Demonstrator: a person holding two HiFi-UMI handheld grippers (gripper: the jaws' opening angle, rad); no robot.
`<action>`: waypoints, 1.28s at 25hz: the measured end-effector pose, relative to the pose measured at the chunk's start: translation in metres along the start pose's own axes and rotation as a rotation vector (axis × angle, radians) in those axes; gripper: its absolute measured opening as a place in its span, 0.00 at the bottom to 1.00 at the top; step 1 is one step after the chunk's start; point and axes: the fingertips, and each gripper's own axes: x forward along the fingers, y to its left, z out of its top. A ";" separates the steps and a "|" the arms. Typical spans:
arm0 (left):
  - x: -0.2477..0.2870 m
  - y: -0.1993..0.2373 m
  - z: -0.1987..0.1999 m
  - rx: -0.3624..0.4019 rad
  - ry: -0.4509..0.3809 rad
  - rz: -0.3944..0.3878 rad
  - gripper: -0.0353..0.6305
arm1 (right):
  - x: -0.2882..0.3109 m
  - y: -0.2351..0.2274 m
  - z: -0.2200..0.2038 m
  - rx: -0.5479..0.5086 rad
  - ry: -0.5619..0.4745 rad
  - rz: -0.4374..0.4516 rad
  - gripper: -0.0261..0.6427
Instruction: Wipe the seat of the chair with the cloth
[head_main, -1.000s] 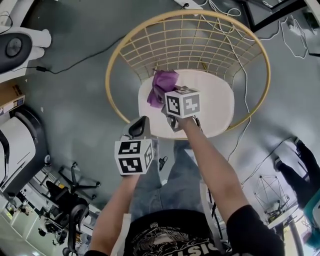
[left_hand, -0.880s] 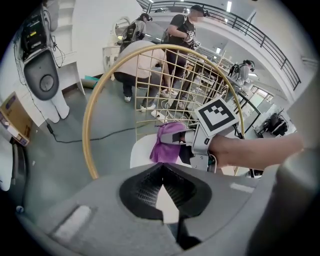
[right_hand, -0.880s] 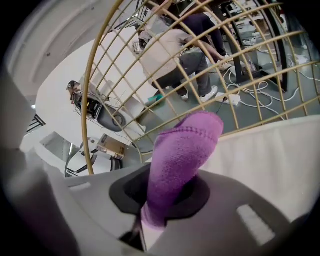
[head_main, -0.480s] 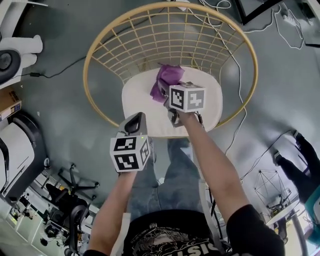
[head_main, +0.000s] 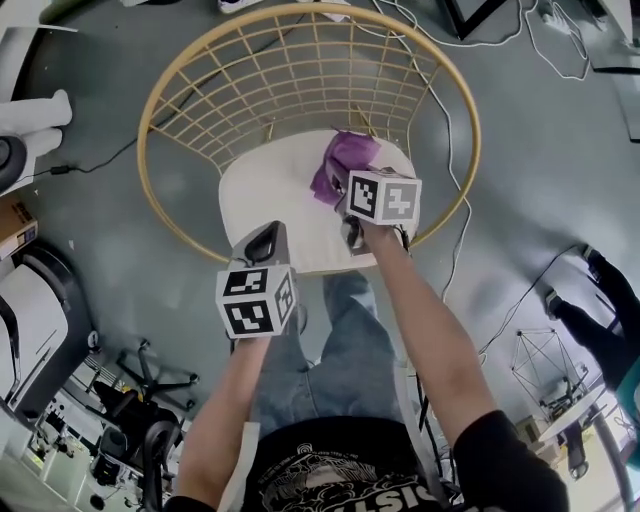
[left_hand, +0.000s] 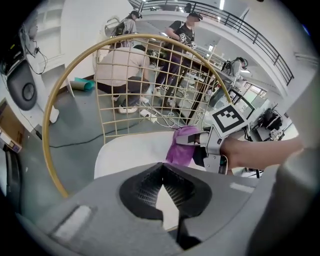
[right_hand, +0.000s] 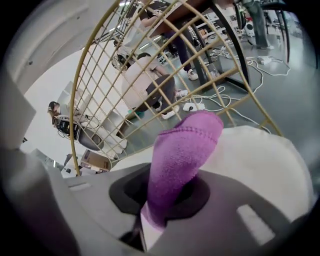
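The chair has a round gold wire frame and a white seat. A purple cloth lies bunched on the seat's back right part, with my right gripper shut on its near end. In the right gripper view the cloth rises from between the jaws over the seat. My left gripper hangs over the seat's front edge, shut with nothing in it. Its own view shows the seat, the cloth and the right gripper ahead.
Cables trail over the grey floor behind and right of the chair. White equipment and an office chair base stand at the left. Several people are behind the wire back. The wearer's jeans-clad legs are just before the seat.
My right gripper has dragged the cloth across the seat from its back left part toward the back right. The left gripper stays at the front edge.
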 end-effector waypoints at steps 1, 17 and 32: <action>0.001 -0.004 -0.001 0.004 0.002 -0.004 0.05 | -0.007 -0.007 0.000 0.005 -0.006 -0.013 0.12; 0.002 -0.017 -0.022 0.054 0.011 -0.035 0.05 | -0.087 -0.079 -0.020 0.064 -0.071 -0.158 0.12; -0.040 0.063 -0.044 -0.051 -0.009 0.056 0.05 | -0.011 0.134 -0.077 -0.219 0.088 0.235 0.12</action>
